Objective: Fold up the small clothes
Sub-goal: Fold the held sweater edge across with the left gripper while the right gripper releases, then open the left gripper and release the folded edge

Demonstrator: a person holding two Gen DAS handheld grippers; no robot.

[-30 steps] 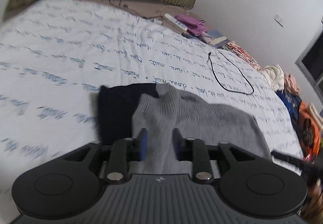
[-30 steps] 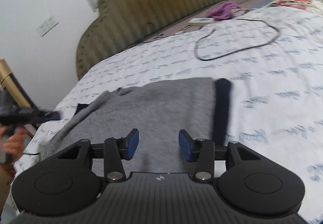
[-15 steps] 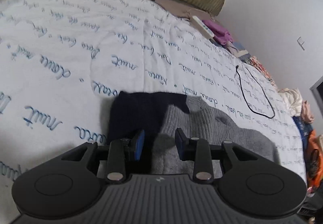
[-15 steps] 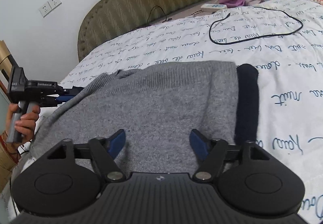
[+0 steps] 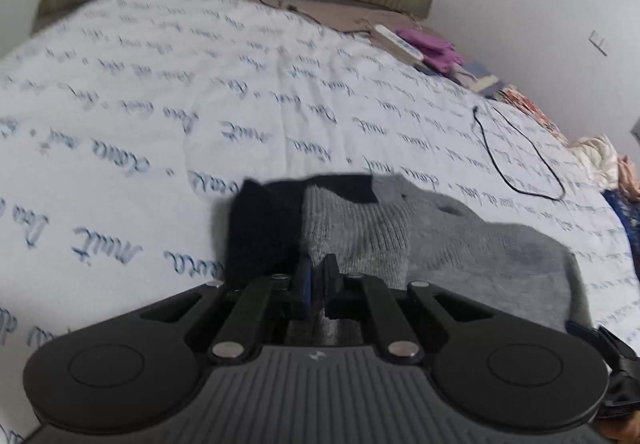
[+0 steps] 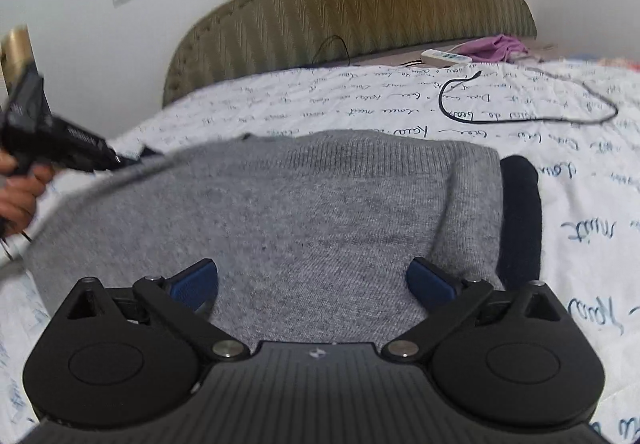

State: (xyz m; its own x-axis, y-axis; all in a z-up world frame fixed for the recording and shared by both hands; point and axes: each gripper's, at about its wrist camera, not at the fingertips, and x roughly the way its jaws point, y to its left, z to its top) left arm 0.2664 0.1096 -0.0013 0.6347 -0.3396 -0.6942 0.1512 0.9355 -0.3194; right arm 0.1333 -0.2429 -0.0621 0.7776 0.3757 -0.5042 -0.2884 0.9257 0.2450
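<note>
The grey knit sweater [image 6: 320, 220] lies spread on the white bedsheet [image 5: 160, 116] printed with blue script, near the front edge of the bed. A dark navy band [image 6: 520, 220] borders the sweater on one side; whether it is part of the same garment cannot be told. The left gripper [image 5: 316, 276] sits at the sweater's edge where grey meets navy, its jaws clenched on a raised fold of the grey knit after just closing. In the right wrist view the same gripper appears at far left, blurred, held by a hand [image 6: 16, 196], with the sweater edge lifted toward it. The right gripper [image 6: 312, 280] hovers low over the middle of the sweater, its jaws released wide after just opening; grey knit shows between the blue pads [image 6: 430, 278], which press on nothing. A black cable [image 6: 520, 116] loops on the sheet beyond the sweater, well apart from it. A white power strip [image 6: 446, 56] and a purple cloth [image 6: 496, 44] lie by the olive padded headboard [image 6: 352, 4]
</note>
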